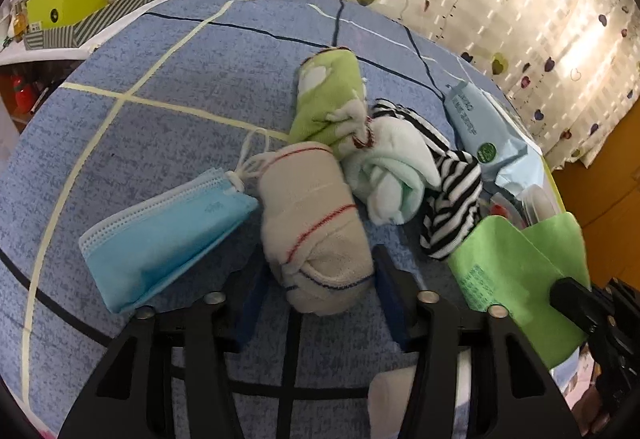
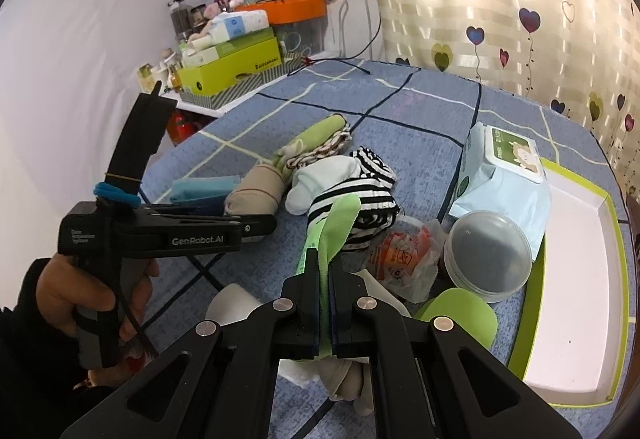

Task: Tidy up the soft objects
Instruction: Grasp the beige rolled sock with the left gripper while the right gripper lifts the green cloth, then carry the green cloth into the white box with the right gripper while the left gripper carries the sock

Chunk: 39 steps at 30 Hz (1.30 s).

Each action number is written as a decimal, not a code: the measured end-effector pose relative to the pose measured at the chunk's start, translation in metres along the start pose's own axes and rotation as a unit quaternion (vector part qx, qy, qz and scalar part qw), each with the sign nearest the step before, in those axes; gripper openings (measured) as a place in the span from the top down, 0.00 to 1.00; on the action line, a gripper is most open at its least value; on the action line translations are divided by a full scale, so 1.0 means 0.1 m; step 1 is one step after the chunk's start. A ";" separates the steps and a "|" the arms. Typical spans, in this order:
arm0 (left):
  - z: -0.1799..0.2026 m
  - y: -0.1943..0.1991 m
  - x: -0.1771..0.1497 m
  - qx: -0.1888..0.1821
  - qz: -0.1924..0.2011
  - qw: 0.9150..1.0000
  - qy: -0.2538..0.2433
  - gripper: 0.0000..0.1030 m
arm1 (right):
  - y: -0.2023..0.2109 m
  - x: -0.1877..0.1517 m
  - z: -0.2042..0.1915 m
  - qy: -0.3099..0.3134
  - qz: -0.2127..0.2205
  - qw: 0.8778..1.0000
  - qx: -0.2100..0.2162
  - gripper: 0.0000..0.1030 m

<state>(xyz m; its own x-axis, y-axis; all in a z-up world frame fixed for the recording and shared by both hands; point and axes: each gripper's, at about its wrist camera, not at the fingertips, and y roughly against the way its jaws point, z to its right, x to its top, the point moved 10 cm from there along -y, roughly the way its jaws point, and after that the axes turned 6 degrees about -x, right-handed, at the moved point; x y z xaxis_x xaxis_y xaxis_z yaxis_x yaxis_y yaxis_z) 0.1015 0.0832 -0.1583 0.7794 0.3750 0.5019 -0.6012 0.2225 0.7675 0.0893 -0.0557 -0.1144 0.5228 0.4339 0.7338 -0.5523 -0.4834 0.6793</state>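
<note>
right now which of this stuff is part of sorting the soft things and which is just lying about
Part of the job:
beige rolled sock
blue face mask
green sock
white sock
striped sock
green cloth, clamped in the right gripper

Just lying about:
wet wipes pack
round plastic tub
green-edged tray

A heart-print curtain (image 2: 520, 19) hangs beyond the gripper. Lime boxes (image 2: 228, 67) and an orange container (image 2: 298, 10) stack far to its left. A round clear-lidded tub (image 2: 490, 251) sits just right of it.

Left gripper (image 1: 316, 303) wide apart, right gripper (image 2: 325, 271) clamped (angled down)
</note>
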 end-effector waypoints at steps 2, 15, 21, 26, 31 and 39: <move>-0.01 0.02 0.00 -0.002 0.004 1.000 0.001 0.54 | 0.02 0.01 0.00 -0.002 0.004 1.000 0.001 0.96; 0.15 0.40 0.02 -0.013 0.043 0.999 -0.015 0.55 | 0.25 0.17 0.05 -0.009 0.037 0.999 0.006 0.96; 0.34 0.57 0.06 -0.025 0.060 0.997 -0.031 0.55 | 0.43 0.27 0.09 -0.008 0.061 0.998 0.003 0.96; 0.59 0.67 0.09 -0.040 0.070 0.995 -0.053 0.55 | 0.60 0.34 0.22 -0.016 0.082 0.996 -0.010 0.96; 0.88 0.67 0.13 -0.056 0.070 0.993 -0.078 0.55 | 0.77 0.32 0.50 -0.040 0.098 0.994 -0.030 0.96; 1.38 0.63 0.18 -0.077 0.068 0.988 -0.116 0.55 | 1.03 0.25 1.03 -0.078 0.117 0.988 -0.065 0.96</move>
<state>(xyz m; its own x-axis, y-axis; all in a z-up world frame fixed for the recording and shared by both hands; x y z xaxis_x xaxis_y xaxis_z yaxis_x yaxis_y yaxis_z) 0.1016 -0.0200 -0.0458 0.6989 0.1985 0.6872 -0.7084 0.3249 0.6266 0.1124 -0.1733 -0.0272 0.4586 0.1951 0.8670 -0.7431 -0.4508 0.4945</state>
